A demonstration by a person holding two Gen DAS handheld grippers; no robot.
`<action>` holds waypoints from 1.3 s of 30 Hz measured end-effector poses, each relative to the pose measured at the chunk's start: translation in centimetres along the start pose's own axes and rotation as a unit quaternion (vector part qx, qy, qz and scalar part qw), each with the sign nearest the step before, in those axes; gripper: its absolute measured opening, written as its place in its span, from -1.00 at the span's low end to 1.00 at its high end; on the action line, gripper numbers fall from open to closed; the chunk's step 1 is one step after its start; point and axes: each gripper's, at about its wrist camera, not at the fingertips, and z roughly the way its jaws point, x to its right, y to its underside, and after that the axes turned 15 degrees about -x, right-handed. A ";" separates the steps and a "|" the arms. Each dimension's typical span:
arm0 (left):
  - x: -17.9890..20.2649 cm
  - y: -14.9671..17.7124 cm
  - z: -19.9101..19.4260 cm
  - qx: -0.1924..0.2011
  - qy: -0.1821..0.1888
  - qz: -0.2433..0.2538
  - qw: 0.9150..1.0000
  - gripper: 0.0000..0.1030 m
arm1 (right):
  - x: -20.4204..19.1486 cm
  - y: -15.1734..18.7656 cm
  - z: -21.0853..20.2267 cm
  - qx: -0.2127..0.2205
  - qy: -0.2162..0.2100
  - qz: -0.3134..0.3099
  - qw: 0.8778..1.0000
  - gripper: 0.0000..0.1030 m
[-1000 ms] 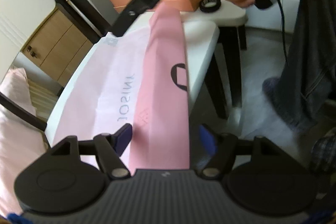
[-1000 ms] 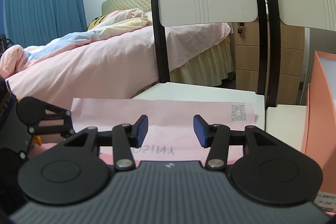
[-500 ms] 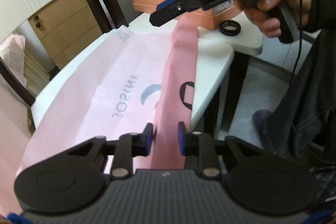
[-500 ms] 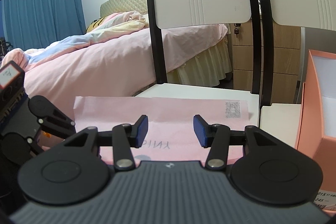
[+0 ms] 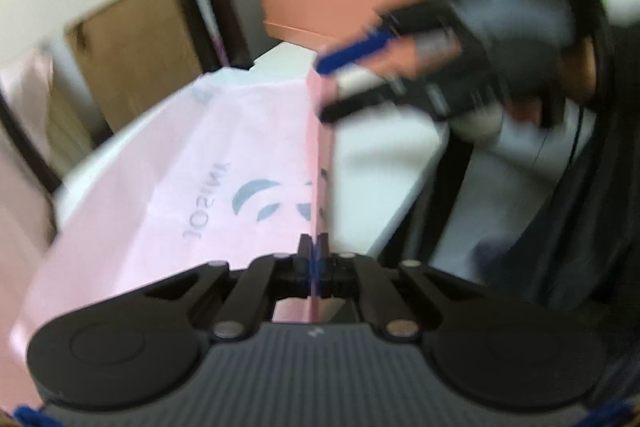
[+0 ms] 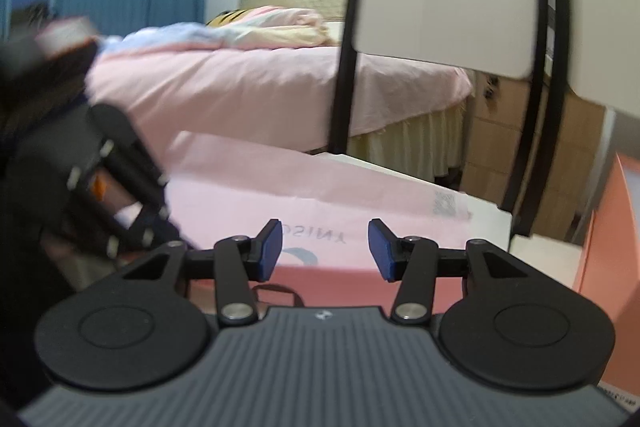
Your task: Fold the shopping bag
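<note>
My left gripper [image 5: 313, 259] had closed from wide apart, jaws now pinching the raised edge of the flat pink paper shopping bag [image 5: 224, 163] near the white bench's [image 5: 384, 179] front edge. My right gripper [image 6: 325, 247] stayed half-open, empty; the fold could begin.

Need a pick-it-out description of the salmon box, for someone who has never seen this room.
Start at the white table where the pink shopping bag lies flat. Follow the bag's raised edge to the table's far end, past the right gripper with its open jaws. The box sits there: a rigid salmon-orange carton with a pale top, darker and boxier than the thin bag.
</note>
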 end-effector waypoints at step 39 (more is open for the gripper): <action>0.8 -0.1 -1.2 0.010 -0.023 0.049 0.998 -0.14 | 0.1 -2.5 10.1 -0.126 -0.050 0.065 0.989 -0.28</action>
